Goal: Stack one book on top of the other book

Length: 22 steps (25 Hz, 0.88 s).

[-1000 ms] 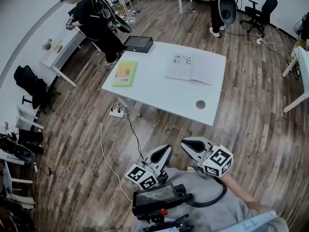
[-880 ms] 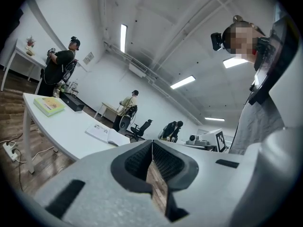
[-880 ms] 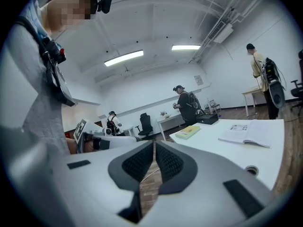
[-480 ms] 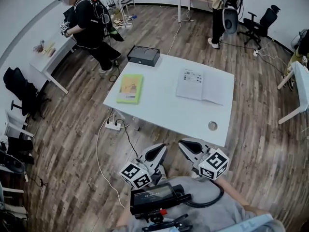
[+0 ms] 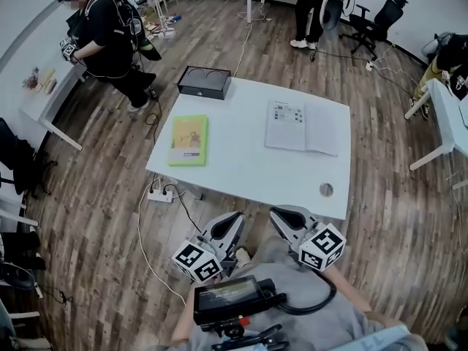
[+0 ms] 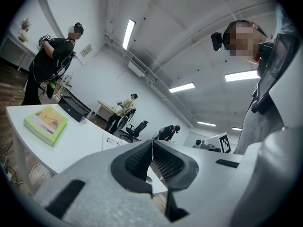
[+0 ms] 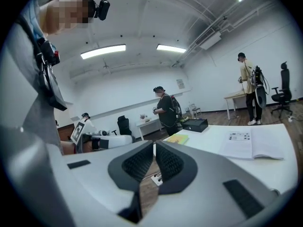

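Observation:
A green book point(image 5: 189, 140) lies closed on the left part of the white table point(image 5: 241, 170); it also shows in the left gripper view point(image 6: 46, 122). A grey-white book point(image 5: 302, 127) lies on the table's right part and is seen again in the right gripper view point(image 7: 251, 144). My left gripper point(image 5: 232, 221) is shut and empty, just short of the table's near edge. My right gripper point(image 5: 278, 215) is beside it, also shut and empty. Both are held close to my body, apart from either book.
A black box point(image 5: 204, 82) sits at the table's far left corner. A round cable hole point(image 5: 326, 189) is near the front right corner. A power strip point(image 5: 159, 194) and cables lie on the wood floor by the table. People stand at the far left point(image 5: 102, 35) and back point(image 5: 311, 6).
The table has come nearer to me and both grippers now sit just before its near edge. Both stayed shut.

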Each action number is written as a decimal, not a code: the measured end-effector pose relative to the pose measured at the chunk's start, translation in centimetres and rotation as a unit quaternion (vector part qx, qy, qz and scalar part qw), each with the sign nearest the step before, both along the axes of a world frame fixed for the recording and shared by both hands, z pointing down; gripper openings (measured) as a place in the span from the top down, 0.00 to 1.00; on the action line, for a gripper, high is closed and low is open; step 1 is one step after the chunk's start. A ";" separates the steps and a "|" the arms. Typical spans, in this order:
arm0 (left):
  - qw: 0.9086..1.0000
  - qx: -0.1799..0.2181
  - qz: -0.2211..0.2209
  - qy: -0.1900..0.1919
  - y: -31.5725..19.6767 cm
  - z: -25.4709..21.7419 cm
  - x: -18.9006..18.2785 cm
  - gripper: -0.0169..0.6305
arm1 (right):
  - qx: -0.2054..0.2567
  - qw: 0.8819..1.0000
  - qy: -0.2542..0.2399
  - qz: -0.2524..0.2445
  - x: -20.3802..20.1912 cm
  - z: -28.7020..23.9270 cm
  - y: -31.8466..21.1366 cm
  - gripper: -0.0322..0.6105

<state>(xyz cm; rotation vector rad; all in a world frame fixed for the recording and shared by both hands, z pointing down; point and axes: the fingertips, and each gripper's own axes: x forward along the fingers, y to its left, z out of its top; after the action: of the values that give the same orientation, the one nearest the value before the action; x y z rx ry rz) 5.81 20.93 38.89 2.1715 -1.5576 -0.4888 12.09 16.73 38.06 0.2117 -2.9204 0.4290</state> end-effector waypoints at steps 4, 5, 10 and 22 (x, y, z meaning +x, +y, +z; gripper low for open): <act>1.000 -0.010 0.016 0.005 -2.4 0.3 -1.3 0.94 | -0.006 1.000 -0.001 0.017 -1.8 0.0 -2.5 0.90; 1.000 -0.013 0.021 0.003 -3.2 0.3 -1.6 0.94 | -0.007 1.000 -0.002 0.019 -2.2 0.0 -3.3 0.90; 0.999 -0.018 0.050 -0.011 -8.6 0.1 -2.1 0.94 | -0.011 1.000 -0.013 0.023 -4.1 0.1 -8.9 0.90; 0.988 -0.028 0.143 -0.046 -20.2 -0.8 -3.2 0.94 | -0.035 0.991 -0.048 0.121 -4.0 0.7 -20.1 0.90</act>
<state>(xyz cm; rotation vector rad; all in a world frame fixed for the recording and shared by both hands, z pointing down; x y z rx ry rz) 2.62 0.71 38.13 2.3516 -1.2567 -0.2529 8.11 -3.32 38.72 0.5528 -2.9770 0.5909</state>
